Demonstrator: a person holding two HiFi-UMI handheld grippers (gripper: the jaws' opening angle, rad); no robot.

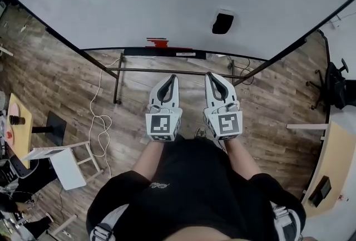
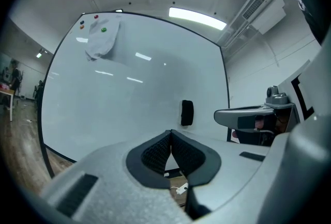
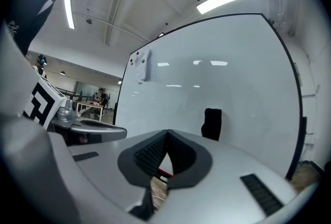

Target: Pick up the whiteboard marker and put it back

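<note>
the whiteboard (image 1: 167, 0) fills the top of the head view, and below it runs wood-plank floor (image 1: 67, 84). the person's dark top (image 1: 189, 190) takes up the bottom centre. a metal bar (image 1: 167, 72) of the board's stand crosses the middle of the frame, just above the two grippers.

the left gripper (image 1: 172, 78) and right gripper (image 1: 210, 76) are held side by side at frame centre, near each other but apart, both pointing up the frame toward the board. in the left gripper view the jaws (image 2: 170, 134) are pressed together at the tips with nothing between them. the right gripper view shows the same, jaws (image 3: 166, 134) closed and empty.

a black eraser (image 1: 223, 23) sticks to the board at upper right of centre, and it shows in both gripper views (image 2: 186, 113) (image 3: 212, 123), above the closed tips.

the red whiteboard marker (image 1: 157, 43) lies on the ledge (image 1: 139, 52) along the board's bottom edge. it sits up-frame of the left gripper, beyond the stand bar, well apart from both sets of jaws and touched by neither. it is the only thing i can make out on that ledge.
</note>
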